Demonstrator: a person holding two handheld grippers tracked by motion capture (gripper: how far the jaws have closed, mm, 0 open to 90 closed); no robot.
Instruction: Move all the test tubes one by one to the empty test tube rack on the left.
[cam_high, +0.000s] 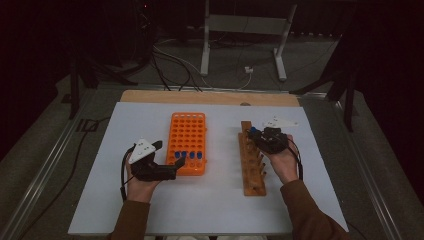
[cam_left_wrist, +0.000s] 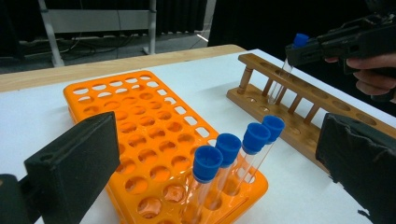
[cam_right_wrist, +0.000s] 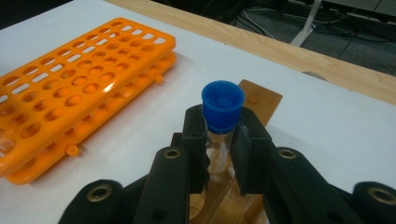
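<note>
Right gripper view: tube (cam_right_wrist: 219, 135) clamped just under its blue cap (cam_right_wrist: 222, 105) between right tongs (cam_right_wrist: 220, 148), over wooden rack's (cam_right_wrist: 259, 100) far end. Best kept upright, lowered straight into a hole, released only once seated. Left tongs (cam_left_wrist: 224, 158) gaping apart, empty, beside orange rack (cam_left_wrist: 140, 126) with four capped tubes (cam_left_wrist: 233, 154).
</note>
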